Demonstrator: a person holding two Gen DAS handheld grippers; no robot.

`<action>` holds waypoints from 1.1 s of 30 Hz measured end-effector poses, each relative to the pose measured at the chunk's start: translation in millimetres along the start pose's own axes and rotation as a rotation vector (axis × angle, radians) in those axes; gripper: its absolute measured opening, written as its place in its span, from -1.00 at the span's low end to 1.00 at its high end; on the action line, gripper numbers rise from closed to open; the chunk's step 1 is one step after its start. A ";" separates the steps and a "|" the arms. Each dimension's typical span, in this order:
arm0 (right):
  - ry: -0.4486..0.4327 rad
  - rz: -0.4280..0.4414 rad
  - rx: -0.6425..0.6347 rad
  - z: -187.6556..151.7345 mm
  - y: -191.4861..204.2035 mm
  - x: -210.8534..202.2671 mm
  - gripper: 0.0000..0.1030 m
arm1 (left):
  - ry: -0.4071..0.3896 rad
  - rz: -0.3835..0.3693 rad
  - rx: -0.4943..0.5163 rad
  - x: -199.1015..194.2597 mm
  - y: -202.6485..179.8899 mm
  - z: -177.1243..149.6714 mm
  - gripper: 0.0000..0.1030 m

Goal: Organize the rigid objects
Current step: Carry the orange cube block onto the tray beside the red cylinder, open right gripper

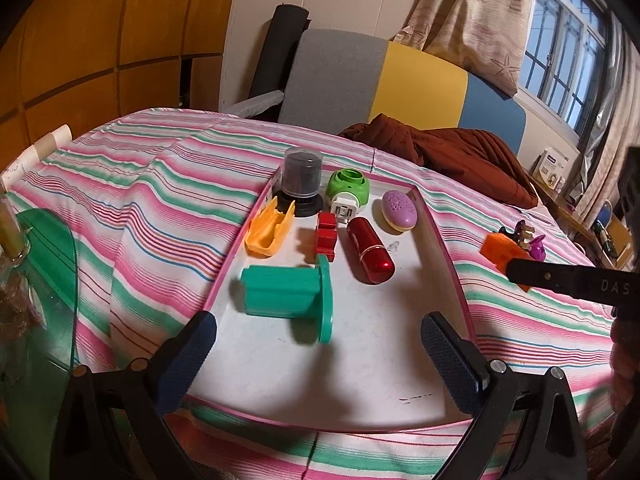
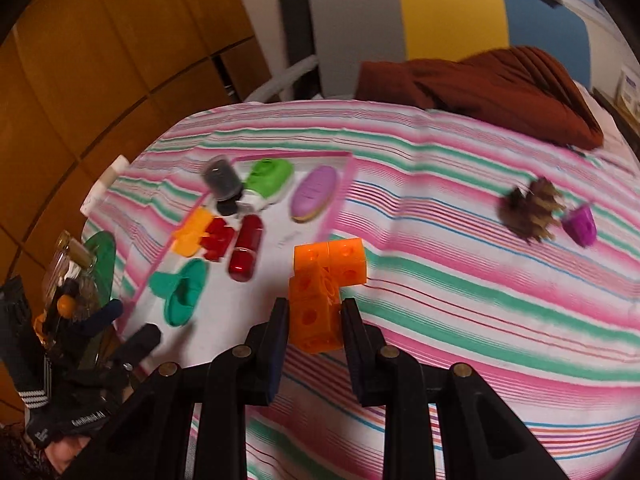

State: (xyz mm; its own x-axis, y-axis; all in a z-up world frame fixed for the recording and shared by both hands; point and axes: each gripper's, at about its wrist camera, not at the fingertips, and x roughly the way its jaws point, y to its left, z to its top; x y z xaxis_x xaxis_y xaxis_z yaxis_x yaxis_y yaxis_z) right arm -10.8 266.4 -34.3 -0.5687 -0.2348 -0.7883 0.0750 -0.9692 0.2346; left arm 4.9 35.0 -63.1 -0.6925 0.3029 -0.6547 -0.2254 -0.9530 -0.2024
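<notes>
A white tray with a pink rim (image 1: 440, 248) lies on the striped cloth. In it are a teal spool (image 1: 288, 296), a red cylinder (image 1: 370, 250), a red block (image 1: 326, 236), an orange clip (image 1: 266, 232), a purple oval case (image 1: 399, 210), a green plug-in device (image 1: 347, 190) and a dark capped container (image 1: 302, 180). My left gripper (image 1: 318, 346) is open above the tray's near end. My right gripper (image 2: 314, 330) is shut on an orange block piece (image 2: 324, 288), held above the cloth just right of the tray (image 2: 340, 196); the piece also shows in the left wrist view (image 1: 500, 254).
A brown pinecone-like object (image 2: 534, 210) and a small purple piece (image 2: 582, 226) lie on the cloth to the right. A brown garment (image 1: 448, 148) lies at the back. A green glass edge with a bottle (image 1: 12, 236) stands at the left.
</notes>
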 end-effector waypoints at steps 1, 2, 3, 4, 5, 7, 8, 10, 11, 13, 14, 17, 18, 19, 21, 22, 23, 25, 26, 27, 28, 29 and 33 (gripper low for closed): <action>0.001 0.000 -0.005 0.1 3.1 0.0 -0.51 | -0.001 0.001 0.001 -1.0 0.9 -0.1 0.99; 0.002 -0.001 -0.015 1.7 9.9 2.5 -0.51 | -0.002 0.002 0.000 -2.0 1.9 -0.4 0.99; 0.003 -0.003 -0.019 2.9 14.0 4.0 -0.51 | -0.004 0.003 -0.003 -3.0 2.9 -0.8 0.99; 0.005 -0.004 -0.024 4.2 20.0 6.8 -0.51 | -0.005 0.003 -0.006 -3.9 4.1 -0.9 0.99; 0.005 -0.004 -0.029 4.8 23.2 8.3 -0.51 | -0.005 0.002 -0.009 -4.3 5.3 -0.8 0.99; 0.010 -0.008 -0.039 6.6 30.8 13.4 -0.51 | -0.003 0.005 -0.015 -4.8 7.5 -1.0 0.99; 0.011 -0.014 -0.044 7.7 33.8 16.0 -0.51 | -0.003 0.005 -0.017 -4.7 8.7 -1.1 0.99; 0.013 -0.028 -0.056 9.3 39.9 21.2 -0.51 | -0.002 0.004 -0.018 -5.1 10.3 -1.6 0.99; 0.013 -0.031 -0.055 9.6 40.7 22.0 -0.51 | -0.002 0.005 -0.019 -5.4 11.0 -2.0 0.99; 0.017 -0.029 -0.046 11.2 41.4 25.7 -0.51 | -0.004 0.004 -0.023 -6.4 12.3 -2.5 0.99; 0.020 -0.031 -0.039 12.6 42.0 28.5 -0.51 | -0.003 0.003 -0.023 -6.3 12.7 -2.4 0.99; 0.026 -0.047 -0.039 16.0 44.5 35.9 -0.51 | -0.006 0.003 -0.029 -7.5 14.9 -2.8 0.99; 0.030 -0.057 -0.041 17.2 45.7 39.4 -0.51 | -0.007 0.002 -0.032 -8.1 15.6 -2.7 0.99; 0.031 -0.062 -0.041 17.9 46.2 41.6 -0.51 | -0.007 0.003 -0.033 -8.6 16.3 -2.5 0.99; 0.037 -0.070 -0.036 20.2 47.2 47.8 -0.51 | -0.011 0.003 -0.036 -9.5 17.7 -2.8 0.99; 0.041 -0.075 -0.033 21.0 47.4 50.3 -0.51 | -0.013 0.003 -0.039 -10.1 18.9 -2.8 0.99; 0.043 -0.078 -0.030 21.7 47.7 52.3 -0.51 | -0.013 0.004 -0.041 -10.2 20.1 -2.7 0.99; 0.047 -0.088 -0.023 23.7 48.0 57.4 -0.51 | -0.012 0.005 -0.052 -10.8 23.2 -2.7 0.99; 0.051 -0.096 -0.019 24.9 47.9 60.6 -0.51 | -0.013 0.004 -0.056 -10.7 24.7 -2.4 0.99; 0.052 -0.099 -0.015 26.5 48.0 63.7 -0.51 | -0.014 0.005 -0.060 -11.1 26.3 -2.3 0.99; 0.053 -0.103 -0.013 28.5 48.1 66.7 -0.51 | -0.013 0.007 -0.062 -11.3 27.2 -2.1 0.99; 0.054 -0.110 -0.014 30.5 48.7 69.8 -0.51 | -0.013 0.007 -0.063 -12.0 27.8 -2.7 0.99; 0.051 -0.134 -0.022 36.9 51.4 79.1 -0.51 | -0.018 0.010 -0.071 -14.2 31.5 -3.2 0.99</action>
State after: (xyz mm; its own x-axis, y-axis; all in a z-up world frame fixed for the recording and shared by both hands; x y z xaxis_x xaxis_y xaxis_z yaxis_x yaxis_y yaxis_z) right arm -82.1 200.8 -63.6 -0.5326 -0.1063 -0.8396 0.0196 -0.9934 0.1133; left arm 9.8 0.6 -62.5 -0.7067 0.2928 -0.6441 -0.1698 -0.9539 -0.2474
